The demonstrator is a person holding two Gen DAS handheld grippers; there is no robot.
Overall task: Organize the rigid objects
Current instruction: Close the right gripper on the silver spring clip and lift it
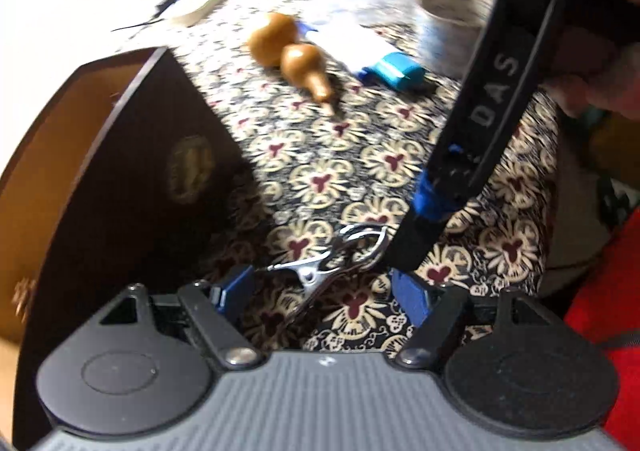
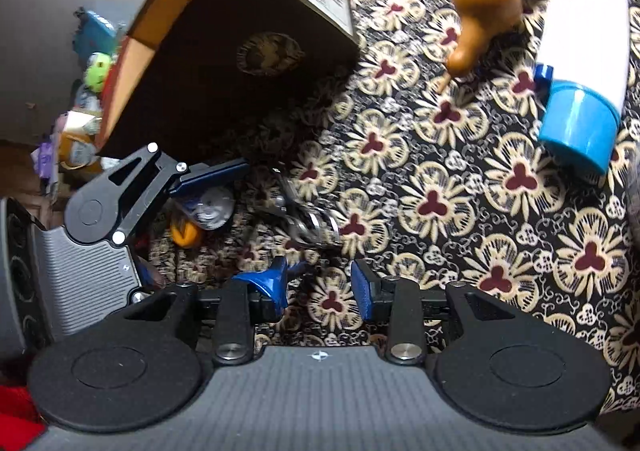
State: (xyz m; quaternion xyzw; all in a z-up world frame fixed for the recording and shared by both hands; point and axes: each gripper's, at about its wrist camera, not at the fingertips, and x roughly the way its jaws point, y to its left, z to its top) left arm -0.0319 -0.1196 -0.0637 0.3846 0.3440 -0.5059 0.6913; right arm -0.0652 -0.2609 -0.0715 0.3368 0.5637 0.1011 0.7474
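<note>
Metal clip [image 1: 336, 255] lies on the floral tabletop [image 1: 360, 155] just ahead of my left gripper [image 1: 324, 287], whose jaws stand apart and empty. My right gripper [image 2: 320, 283] also gapes, empty. Wooden gourd [image 1: 292, 59] lies at twelve o'clock, dark box [image 1: 132, 155] at ten.

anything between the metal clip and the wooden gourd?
Nothing: in the left wrist view only bare patterned tablecloth runs from the metal clip to the wooden gourd. The brown box sits off to the side.
</note>
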